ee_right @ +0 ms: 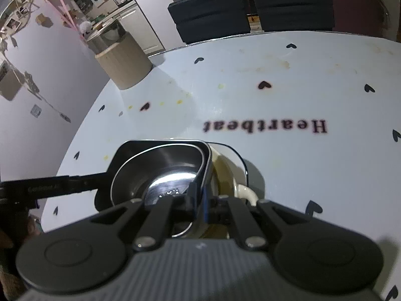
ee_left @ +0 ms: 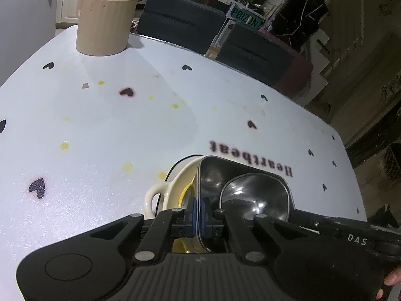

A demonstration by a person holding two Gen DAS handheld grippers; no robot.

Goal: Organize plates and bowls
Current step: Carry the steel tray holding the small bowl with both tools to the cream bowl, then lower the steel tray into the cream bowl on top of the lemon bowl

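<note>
A shiny steel bowl (ee_left: 248, 195) sits inside a cream ceramic dish with a loop handle (ee_left: 155, 198) on the white table. My left gripper (ee_left: 199, 215) is shut on the steel bowl's rim at its left side. In the right wrist view my right gripper (ee_right: 199, 205) is shut on the same steel bowl (ee_right: 160, 173) at its right rim, with the cream dish (ee_right: 225, 173) beneath and to the right. The other gripper's black body (ee_right: 50, 188) reaches in from the left.
A beige ribbed canister with a steel pot on top (ee_left: 105, 20) stands at the table's far left (ee_right: 122, 62). Dark chairs (ee_left: 180, 22) line the far edge. The white cover (ee_left: 125, 115) carries black hearts, yellow spots and the word "Heartbeat".
</note>
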